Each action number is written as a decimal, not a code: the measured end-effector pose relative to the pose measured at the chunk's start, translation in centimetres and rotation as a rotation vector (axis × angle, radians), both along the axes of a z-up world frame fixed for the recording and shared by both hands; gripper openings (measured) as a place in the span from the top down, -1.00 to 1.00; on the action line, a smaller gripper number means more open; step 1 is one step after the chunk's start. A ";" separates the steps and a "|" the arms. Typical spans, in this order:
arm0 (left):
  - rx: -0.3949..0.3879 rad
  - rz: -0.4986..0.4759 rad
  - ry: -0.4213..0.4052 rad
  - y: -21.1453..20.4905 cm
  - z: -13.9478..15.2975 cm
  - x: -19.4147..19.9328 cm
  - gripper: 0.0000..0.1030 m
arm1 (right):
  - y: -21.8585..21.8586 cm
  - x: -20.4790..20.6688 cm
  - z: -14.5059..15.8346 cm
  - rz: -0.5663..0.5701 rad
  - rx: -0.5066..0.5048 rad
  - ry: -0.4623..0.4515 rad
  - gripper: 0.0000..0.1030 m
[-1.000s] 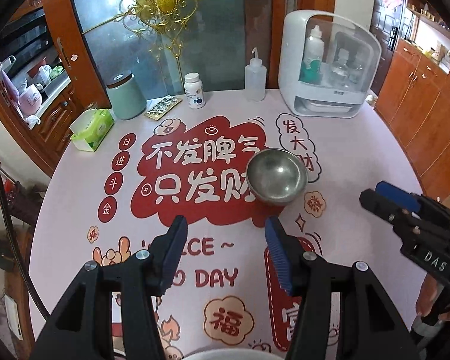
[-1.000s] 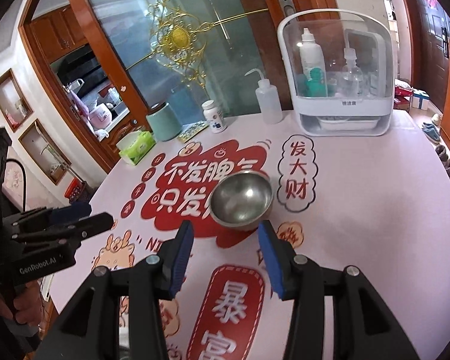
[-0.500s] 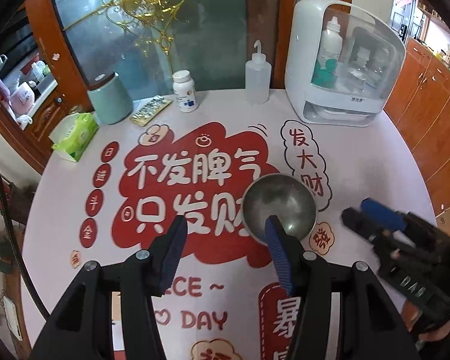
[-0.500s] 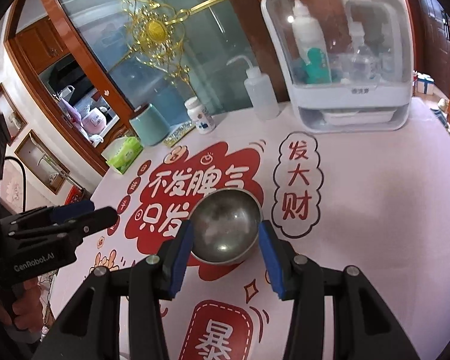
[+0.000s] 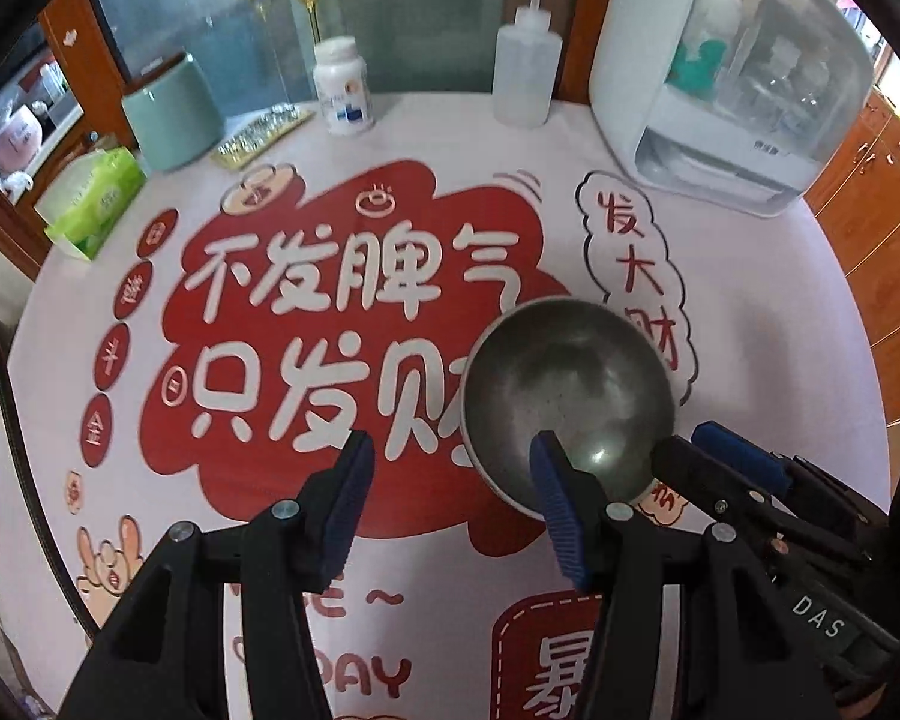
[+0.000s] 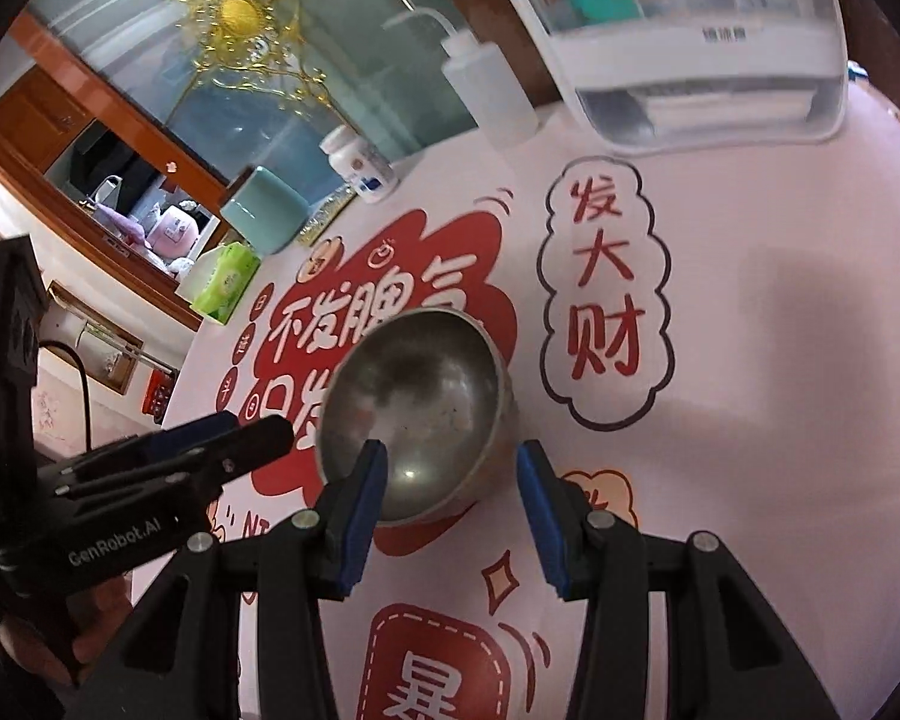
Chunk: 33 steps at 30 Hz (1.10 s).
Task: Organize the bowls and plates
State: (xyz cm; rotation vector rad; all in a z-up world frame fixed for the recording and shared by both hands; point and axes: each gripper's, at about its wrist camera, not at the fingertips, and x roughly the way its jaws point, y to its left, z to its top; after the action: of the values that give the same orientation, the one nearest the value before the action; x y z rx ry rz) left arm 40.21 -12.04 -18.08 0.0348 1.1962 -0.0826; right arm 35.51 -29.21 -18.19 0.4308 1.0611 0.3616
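Right gripper point(image 6: 447, 486): jaws apart, nothing between the pads; the near wall of the steel bowl point(image 6: 417, 396) sits just ahead, its near rim between the tips, left pad over the inside. Left gripper point(image 5: 450, 480): jaws apart too, empty; the bowl is ahead and off to its right, with its right pad overlapping the near rim in view. The bowl stands upright and empty on the printed tablecloth point(image 5: 390, 540), both grippers close around it.

My call: this is the reach for the bowl. One gripper should take it, the right being better lined up. Straddle the rim, one pad inside and one outside, then clamp. Thin slick metal, so bite deep enough not to tip it. Keep the left clear of the right's fingers.

Beyond: squeeze bottle point(image 5: 525, 60), pill bottle point(image 5: 342, 90), white cabinet point(image 5: 720, 72) at the far edge.
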 end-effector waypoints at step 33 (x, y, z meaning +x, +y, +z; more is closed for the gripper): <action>-0.085 -0.010 0.118 -0.7 -5.7 0.1 0.64 | 0.5 0.7 -3.8 0.046 0.050 0.067 0.69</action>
State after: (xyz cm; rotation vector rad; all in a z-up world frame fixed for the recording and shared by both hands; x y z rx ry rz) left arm 40.28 -12.73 -23.77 -0.0388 1.3093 -0.1461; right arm 36.18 -28.76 -22.03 0.4665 1.1307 0.4178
